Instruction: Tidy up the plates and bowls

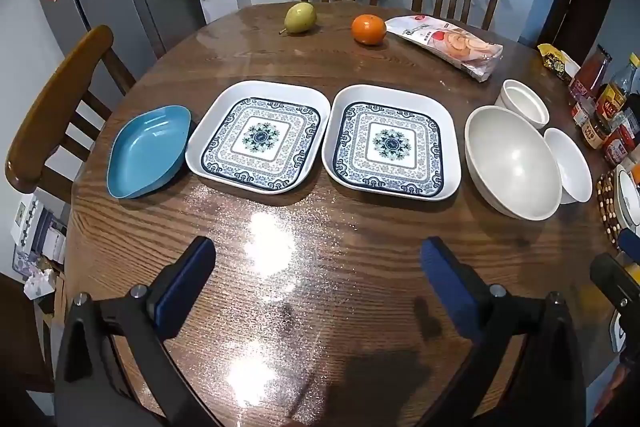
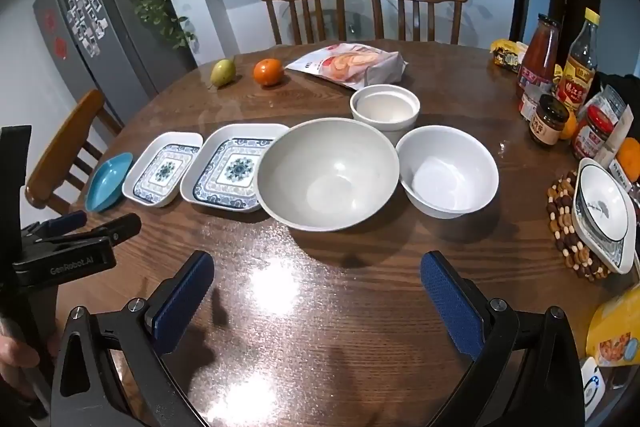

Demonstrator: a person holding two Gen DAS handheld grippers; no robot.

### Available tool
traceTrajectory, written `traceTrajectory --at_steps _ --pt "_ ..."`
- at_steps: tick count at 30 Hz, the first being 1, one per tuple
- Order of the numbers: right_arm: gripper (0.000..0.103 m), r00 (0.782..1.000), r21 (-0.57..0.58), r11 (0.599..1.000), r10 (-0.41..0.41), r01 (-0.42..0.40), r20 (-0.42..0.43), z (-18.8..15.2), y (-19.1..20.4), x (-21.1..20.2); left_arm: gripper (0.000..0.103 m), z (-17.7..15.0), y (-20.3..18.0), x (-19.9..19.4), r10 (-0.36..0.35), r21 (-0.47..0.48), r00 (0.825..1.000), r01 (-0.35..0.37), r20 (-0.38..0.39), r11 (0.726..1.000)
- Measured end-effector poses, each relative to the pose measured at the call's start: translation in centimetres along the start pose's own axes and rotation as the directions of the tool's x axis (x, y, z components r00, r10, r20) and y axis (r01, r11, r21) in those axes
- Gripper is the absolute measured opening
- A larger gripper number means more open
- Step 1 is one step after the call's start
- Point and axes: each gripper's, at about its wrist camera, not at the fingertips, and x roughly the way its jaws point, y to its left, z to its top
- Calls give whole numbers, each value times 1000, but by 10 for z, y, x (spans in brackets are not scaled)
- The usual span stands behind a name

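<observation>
On the round wooden table (image 1: 320, 267) we find nothing stacked yet; across its middle, left to right, sit a blue dish (image 1: 148, 153), two patterned square plates (image 1: 260, 137) (image 1: 392, 143) side by side, a large grey bowl (image 1: 510, 163), a small white bowl (image 1: 568, 165) just right of it, and a white cup-like bowl (image 1: 524, 103) behind them; we hold the left gripper (image 1: 318, 281) and right gripper (image 2: 316, 291) near the table's near edge, both with jaws wide and empty; by our judgement the sorting has not begun, so all the stacking remains.
</observation>
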Motion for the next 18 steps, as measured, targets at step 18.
traceTrajectory --at_steps 18 --pt "103 1000 29 1000 -2 2 -12 -3 -6 1 102 0 7 3 -14 -7 1000 14 -6 1000"
